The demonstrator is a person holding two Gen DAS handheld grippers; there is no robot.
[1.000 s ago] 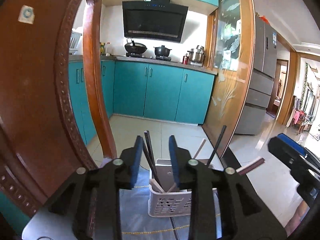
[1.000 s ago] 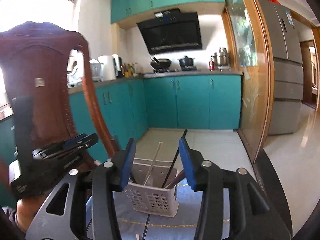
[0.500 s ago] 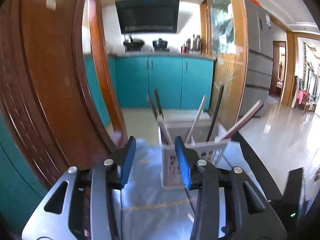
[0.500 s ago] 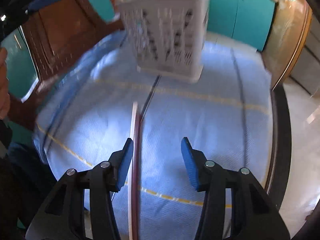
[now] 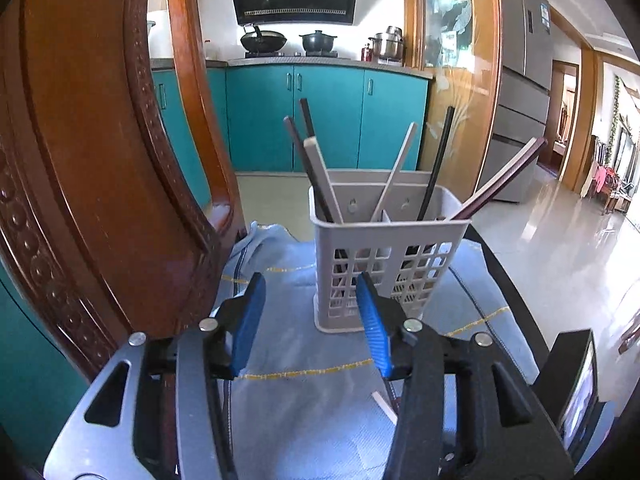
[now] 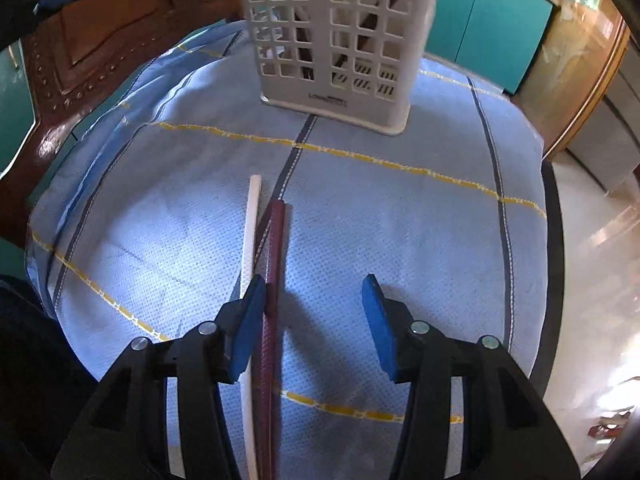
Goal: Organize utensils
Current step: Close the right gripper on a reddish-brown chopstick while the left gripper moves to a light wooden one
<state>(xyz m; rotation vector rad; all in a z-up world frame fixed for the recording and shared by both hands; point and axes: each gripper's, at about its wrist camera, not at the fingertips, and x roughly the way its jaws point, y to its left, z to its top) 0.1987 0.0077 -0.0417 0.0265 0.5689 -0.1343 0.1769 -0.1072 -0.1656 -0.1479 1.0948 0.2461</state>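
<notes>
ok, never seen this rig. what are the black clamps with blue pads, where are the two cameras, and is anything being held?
There is no robot arm. A person holds a two-finger gripper in each hand, and a fisheye camera on each looks forward along its fingers.

The left wrist view shows the left gripper, its jaws just having opened, with nothing between them. Ahead stands a white slotted utensil holder holding several chopsticks, on a blue cloth beside a wooden chair back.

The right wrist view looks steeply down. The right gripper is open over two loose sticks on the cloth: a dark red chopstick by its left pad and a white chopstick just outside it. Nothing is gripped yet.
</notes>
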